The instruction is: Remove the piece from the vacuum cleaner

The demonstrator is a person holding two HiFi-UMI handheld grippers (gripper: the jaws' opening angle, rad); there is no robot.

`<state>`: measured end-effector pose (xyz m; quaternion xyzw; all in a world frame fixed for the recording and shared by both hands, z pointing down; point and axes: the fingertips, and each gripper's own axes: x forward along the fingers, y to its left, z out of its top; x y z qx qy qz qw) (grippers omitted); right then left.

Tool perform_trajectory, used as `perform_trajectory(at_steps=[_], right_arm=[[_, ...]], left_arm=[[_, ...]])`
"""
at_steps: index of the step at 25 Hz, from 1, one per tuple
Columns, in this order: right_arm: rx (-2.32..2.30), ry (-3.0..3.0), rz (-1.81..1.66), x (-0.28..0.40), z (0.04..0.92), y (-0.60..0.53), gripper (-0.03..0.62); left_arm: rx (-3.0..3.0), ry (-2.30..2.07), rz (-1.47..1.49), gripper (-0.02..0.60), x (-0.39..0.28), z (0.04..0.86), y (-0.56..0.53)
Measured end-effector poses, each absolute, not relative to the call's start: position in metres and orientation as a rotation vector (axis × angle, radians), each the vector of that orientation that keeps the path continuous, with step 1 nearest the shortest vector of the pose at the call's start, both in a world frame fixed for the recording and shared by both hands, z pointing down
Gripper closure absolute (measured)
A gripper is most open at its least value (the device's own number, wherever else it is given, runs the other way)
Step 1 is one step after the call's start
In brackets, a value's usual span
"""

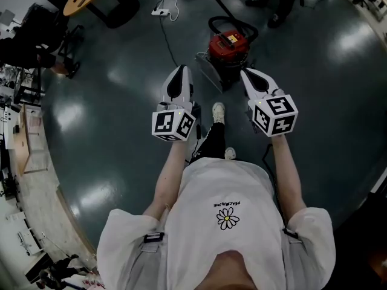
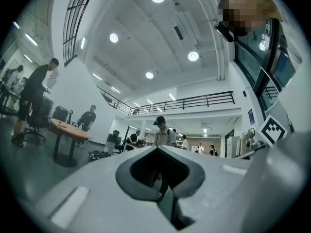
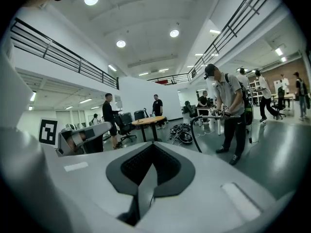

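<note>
Vacuum (image 1: 228,46), red with a black top, stands on the dark floor (image 1: 121,89) on the far side of my feet, between the tips of my two tongs as the head view shows them. A black hose (image 1: 221,3) runs from it toward the far edge of the scene. Which piece of it comes off I cannot tell from here.

My left tongs (image 1: 179,71) are held out over the floor, left of the vacuum and apart from it. The left gripper view shows those tongs (image 2: 158,149) with the jaws together and nothing between them. Its marker cube (image 1: 173,123) sits at the near end.

My right tongs (image 1: 248,72) hang near the vacuum's right side and do not touch it. In the right gripper view those tongs (image 3: 151,147) are likewise pressed together and empty. Its cube (image 1: 275,115) is nearer to me.

Far off, to the right in the right gripper view, a person (image 3: 228,101) stands holding a hose wand (image 3: 214,116). A round wooden desk (image 3: 148,121) stands farther back, left of that person.
</note>
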<state>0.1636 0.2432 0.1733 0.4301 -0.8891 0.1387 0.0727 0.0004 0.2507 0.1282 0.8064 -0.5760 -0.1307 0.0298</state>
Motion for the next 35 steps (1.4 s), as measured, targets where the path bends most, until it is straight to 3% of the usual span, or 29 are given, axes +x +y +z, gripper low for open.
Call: perform_trajectory(at_steps=[16,25,35], right_arm=[[1.128,-2.483,0.390,0.091,0.243,0.009,0.569],[0.982,-2.317,0.257,0.059,0.388,-0.106,0.569],[0.918,-2.184,0.397,0.043,0.566,-0.148,0.569]], left_arm=[[2.325,-1.767,-0.392,0.581,-0.057,0.216,0.022],[2.226,-1.727,-0.156,0.581,-0.076,0.356,-0.067],[2.075,-1.722,-0.033,0.581,-0.064,0.523,-0.112]])
